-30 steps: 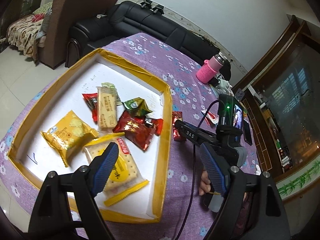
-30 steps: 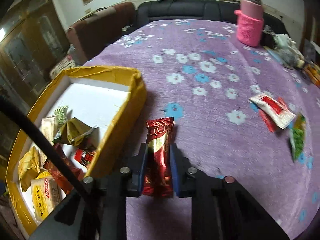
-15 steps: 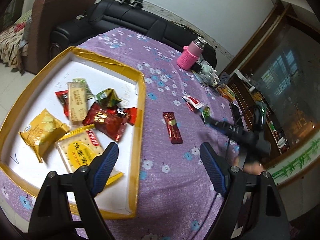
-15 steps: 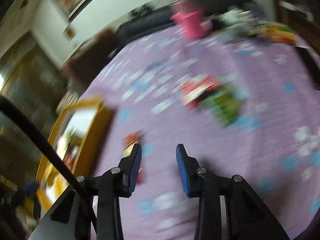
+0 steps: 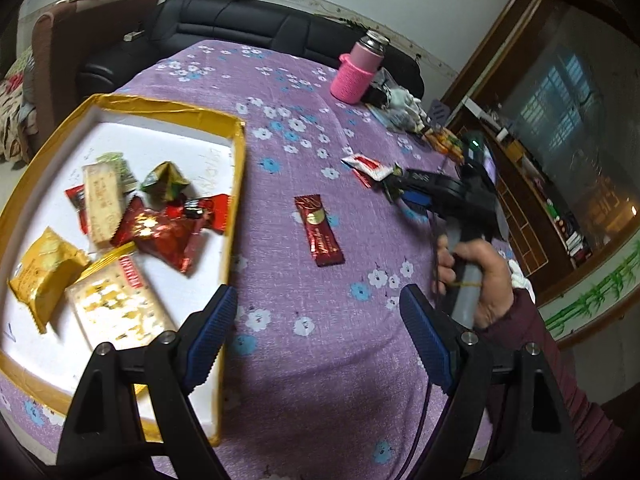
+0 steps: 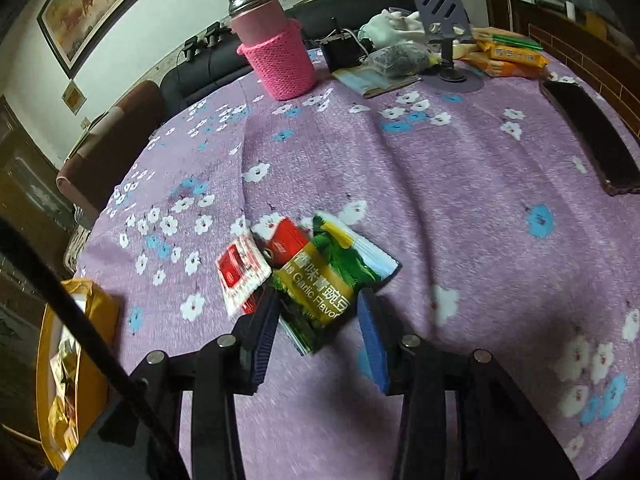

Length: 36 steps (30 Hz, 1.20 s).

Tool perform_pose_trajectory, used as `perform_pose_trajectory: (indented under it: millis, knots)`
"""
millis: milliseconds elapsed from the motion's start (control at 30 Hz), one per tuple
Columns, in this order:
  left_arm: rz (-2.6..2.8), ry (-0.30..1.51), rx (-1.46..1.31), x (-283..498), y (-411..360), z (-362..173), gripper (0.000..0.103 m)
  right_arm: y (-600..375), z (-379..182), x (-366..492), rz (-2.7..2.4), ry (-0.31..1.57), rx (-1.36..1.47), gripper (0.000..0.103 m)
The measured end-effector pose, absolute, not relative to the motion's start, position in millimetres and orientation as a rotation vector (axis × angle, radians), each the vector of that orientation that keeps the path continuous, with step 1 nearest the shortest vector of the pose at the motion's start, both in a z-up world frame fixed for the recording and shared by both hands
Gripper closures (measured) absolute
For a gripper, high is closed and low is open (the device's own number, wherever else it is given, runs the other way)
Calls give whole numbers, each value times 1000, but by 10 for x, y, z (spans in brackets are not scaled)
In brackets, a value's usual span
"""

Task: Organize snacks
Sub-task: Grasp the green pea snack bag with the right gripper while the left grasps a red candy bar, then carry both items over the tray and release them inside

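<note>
I've dropped the dark red foil snack bar (image 5: 319,230) short of the yellow-rimmed tray (image 5: 236,184), and my right tool (image 6: 320,332), unclenched, now straddles the green garlic-pea packet (image 6: 324,284), while my left tool (image 5: 316,336) hangs spread and empty

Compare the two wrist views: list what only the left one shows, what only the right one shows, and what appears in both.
Only the left: the dark red bar lying alone on the cloth, and the hand holding the right gripper.
Only the right: the black phone and the phone stand.
Both: the pink bottle, the yellow tray, and the green pea packet.
</note>
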<state>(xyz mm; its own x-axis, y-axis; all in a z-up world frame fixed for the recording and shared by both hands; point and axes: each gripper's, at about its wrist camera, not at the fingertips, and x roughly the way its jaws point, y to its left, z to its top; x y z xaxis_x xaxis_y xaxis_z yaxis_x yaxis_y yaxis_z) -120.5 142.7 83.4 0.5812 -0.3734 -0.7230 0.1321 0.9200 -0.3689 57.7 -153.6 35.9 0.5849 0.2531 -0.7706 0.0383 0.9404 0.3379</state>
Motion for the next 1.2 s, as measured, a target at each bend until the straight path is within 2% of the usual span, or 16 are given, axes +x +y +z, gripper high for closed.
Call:
perform_pose_trajectory:
  millis: [167, 267, 333, 367, 467, 833, 867, 1000, 1200]
  knots:
    - [-313, 935, -250, -1111, 1234, 766, 20, -1596, 318, 628, 129, 924, 412, 46]
    - [-315, 949, -246, -1078, 1176, 718, 20, -1680, 306, 679, 125, 920, 500, 45]
    - [-316, 957, -241, -1054, 1140, 698, 19, -1676, 314, 713, 115, 924, 495, 47]
    - [-315, 961, -237, -1044, 1120, 691, 20, -1660, 324, 725, 114, 926, 474, 54]
    - [-314, 966, -221, -995, 1080, 694, 20, -1653, 328, 681, 104, 918, 435, 63]
    - [-335, 1019, -201, -552, 748, 491, 21, -1814, 403, 149, 223, 943, 410, 64]
    - [-329, 1019, -182, -489, 703, 468, 23, -1828, 423, 81, 230, 929, 397, 64]
    - [-295, 1047, -98, -194, 559, 323, 50, -1863, 419, 16, 231, 895, 379, 64]
    - [-184, 1044, -14, 30, 521, 172, 51, -1867, 382, 65, 275, 909, 404, 64]
